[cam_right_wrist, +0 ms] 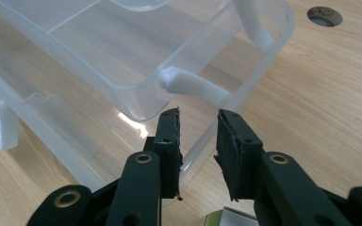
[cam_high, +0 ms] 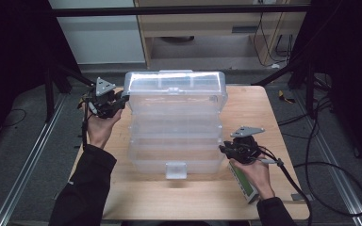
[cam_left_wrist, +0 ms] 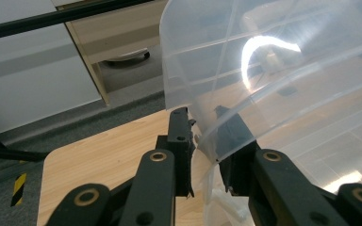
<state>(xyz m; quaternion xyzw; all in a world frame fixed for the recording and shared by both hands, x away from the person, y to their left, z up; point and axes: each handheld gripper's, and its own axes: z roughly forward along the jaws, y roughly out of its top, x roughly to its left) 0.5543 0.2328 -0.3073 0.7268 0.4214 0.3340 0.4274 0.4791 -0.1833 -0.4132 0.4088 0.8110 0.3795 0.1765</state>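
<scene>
I am looking along my left gripper [cam_left_wrist: 202, 123] and its jaws are standing a little apart with the thin clear edge of the lid [cam_left_wrist: 283, 84] running between them; the pads are sitting right against that edge, so I am reading this as a grip on the lid, at the far left corner of the box in the high view, where the left gripper [cam_high: 119, 102] is meeting the raised lid [cam_high: 175, 84]; my right gripper [cam_right_wrist: 199, 123] is standing partly open with a clear gap between the jaws; the rim of the storage box [cam_right_wrist: 202, 146] is passing through that gap, and I am not seeing the pads pressing on it; from above, the right gripper [cam_high: 225, 149] is sitting just beside the box's near right corner; the storage box [cam_high: 174, 136] is resting on the middle of the wooden table [cam_high: 193, 200], see-through, stepped in tiers, its lid swung up at the far side, and a pale latch [cam_high: 176, 170] is showing at the middle of its near wall.
</scene>
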